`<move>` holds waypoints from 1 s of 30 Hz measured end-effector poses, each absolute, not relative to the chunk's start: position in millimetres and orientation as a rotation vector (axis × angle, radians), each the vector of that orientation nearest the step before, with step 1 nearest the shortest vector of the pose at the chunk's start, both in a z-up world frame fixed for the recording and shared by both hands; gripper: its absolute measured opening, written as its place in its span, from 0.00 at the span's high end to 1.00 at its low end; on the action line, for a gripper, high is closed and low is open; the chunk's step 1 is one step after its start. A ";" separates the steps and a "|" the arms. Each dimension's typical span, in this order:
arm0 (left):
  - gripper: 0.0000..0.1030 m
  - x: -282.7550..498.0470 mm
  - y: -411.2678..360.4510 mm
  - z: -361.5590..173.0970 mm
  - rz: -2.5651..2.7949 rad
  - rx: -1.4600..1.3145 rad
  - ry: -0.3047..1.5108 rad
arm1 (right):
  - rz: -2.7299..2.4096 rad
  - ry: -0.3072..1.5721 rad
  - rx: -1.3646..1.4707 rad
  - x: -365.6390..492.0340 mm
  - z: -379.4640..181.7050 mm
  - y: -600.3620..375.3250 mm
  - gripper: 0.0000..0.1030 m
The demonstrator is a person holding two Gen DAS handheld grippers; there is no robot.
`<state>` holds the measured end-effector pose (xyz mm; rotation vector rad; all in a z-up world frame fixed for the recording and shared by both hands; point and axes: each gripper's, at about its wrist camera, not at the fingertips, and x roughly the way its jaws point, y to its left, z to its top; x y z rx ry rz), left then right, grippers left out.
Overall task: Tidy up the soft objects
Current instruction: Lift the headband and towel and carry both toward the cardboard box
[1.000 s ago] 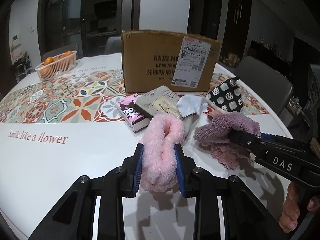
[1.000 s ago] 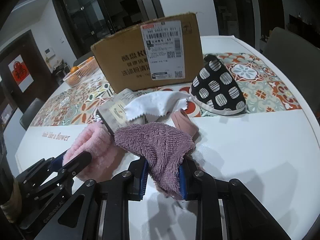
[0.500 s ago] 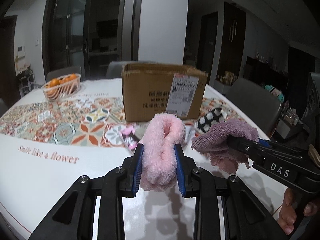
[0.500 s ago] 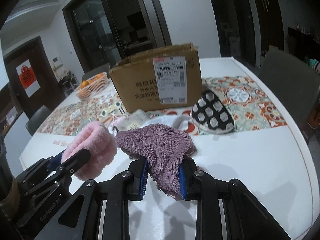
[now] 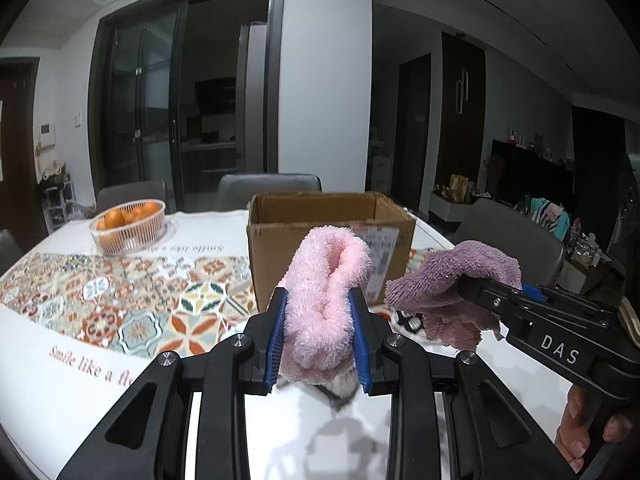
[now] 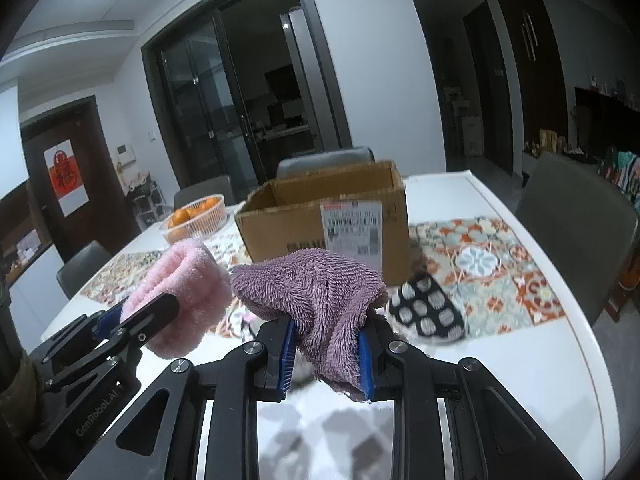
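Observation:
My left gripper (image 5: 318,336) is shut on a fluffy pink sock (image 5: 324,292) and holds it in the air above the table; the sock also shows in the right wrist view (image 6: 188,292). My right gripper (image 6: 326,354) is shut on a fluffy mauve sock (image 6: 320,296), also lifted, to the right of the pink one; it shows in the left wrist view (image 5: 456,280). An open cardboard box (image 5: 280,248) with a shipping label stands behind both socks; in the right wrist view the box (image 6: 288,220) is straight ahead.
A black-and-white dotted soft item (image 6: 428,312) lies on the patterned runner (image 6: 492,276) right of the box. A basket of oranges (image 5: 128,224) stands at the back left. Grey chairs (image 6: 576,232) surround the white table (image 5: 52,392).
Both grippers have risen from the table with their socks. The pile of items on the table has dropped out of sight below, and the box's open top has come into view.

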<state>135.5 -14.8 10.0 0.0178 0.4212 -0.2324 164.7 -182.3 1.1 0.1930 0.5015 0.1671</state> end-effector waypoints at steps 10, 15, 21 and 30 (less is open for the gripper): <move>0.71 172.1 -17.4 38.7 -0.217 0.046 0.361 | 0.147 0.416 0.157 195.5 32.7 -182.0 0.74; 0.71 190.0 -19.8 50.4 -0.210 0.074 0.341 | 0.135 0.389 0.143 214.6 50.1 -183.9 0.74; 0.71 216.4 -23.2 65.0 -0.205 0.109 0.322 | 0.119 0.364 0.100 240.9 69.1 -181.1 0.74; 0.71 263.5 -29.3 74.2 -0.214 0.133 0.348 | 0.123 0.384 0.075 284.7 85.8 -179.7 0.74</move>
